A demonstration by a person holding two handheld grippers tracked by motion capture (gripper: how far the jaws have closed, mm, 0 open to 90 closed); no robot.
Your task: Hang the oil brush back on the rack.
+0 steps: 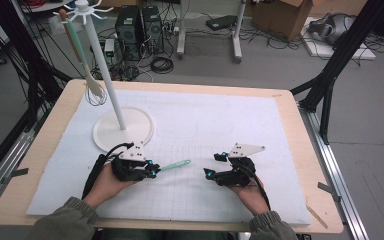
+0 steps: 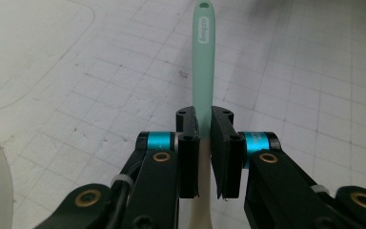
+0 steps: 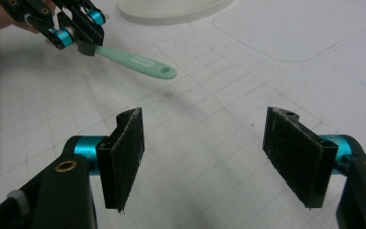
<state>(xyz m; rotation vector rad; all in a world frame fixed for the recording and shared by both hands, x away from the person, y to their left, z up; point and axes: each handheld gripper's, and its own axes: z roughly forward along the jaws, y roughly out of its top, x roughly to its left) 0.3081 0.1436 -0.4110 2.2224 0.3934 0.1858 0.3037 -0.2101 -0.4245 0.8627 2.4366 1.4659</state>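
Observation:
A mint-green utensil handle (image 1: 176, 165) sticks out to the right of my left gripper (image 1: 152, 170), just above the white mat. In the left gripper view my left gripper (image 2: 204, 119) is shut on the handle (image 2: 204, 57), whose hanging hole is at the far tip; a pale part of the utensil runs back under the jaws. My right gripper (image 1: 215, 165) stands open to the right of the handle's tip, empty. In the right gripper view its own jaws (image 3: 209, 148) are wide apart, with the left gripper (image 3: 83, 36) and the handle (image 3: 143, 62) beyond them.
A white stand with a round base (image 1: 140, 127) and a tall pole (image 1: 102, 65) rises at the mat's back left. A whisk (image 1: 95, 95) and a green-handled utensil (image 1: 77, 45) hang from its hooks. Cables, computer towers and boxes lie on the floor behind the table.

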